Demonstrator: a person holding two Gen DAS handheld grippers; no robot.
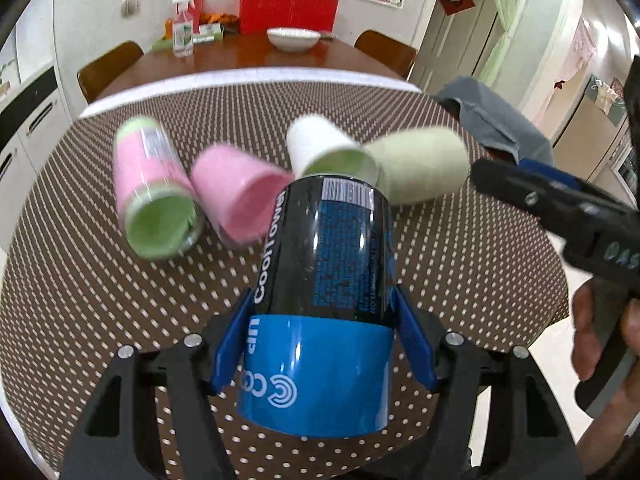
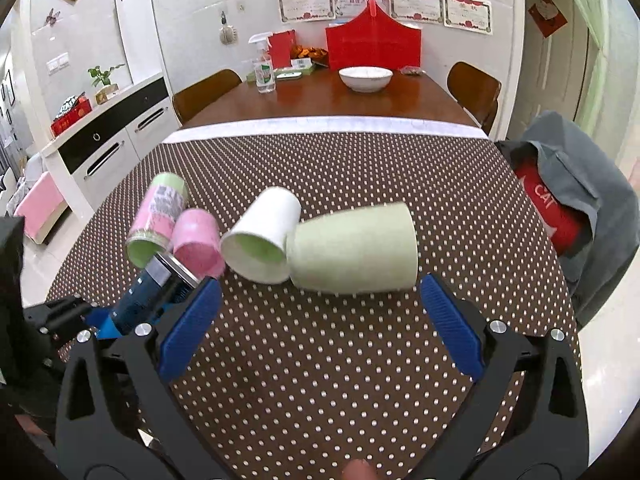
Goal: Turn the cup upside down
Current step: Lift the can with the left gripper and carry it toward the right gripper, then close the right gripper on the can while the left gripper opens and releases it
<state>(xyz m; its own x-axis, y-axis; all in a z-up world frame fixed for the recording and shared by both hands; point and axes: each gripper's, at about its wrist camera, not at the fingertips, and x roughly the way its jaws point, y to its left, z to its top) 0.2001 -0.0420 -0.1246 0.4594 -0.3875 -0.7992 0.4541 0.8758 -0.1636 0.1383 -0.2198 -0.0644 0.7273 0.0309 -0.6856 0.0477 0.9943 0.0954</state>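
The left gripper [image 1: 325,334] clamps the black-and-blue cylindrical cup [image 1: 324,292], mid-flip I judge, while the right gripper [image 2: 320,324] gapes empty above the dotted table [image 2: 320,360].

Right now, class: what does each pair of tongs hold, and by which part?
Left tongs grip the black-and-blue canister across its sides, around mid-body. Right tongs are open, holding nothing.

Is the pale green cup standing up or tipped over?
Tipped over: the pale green cup lies on its side on the dotted tablecloth, touching the white cup.
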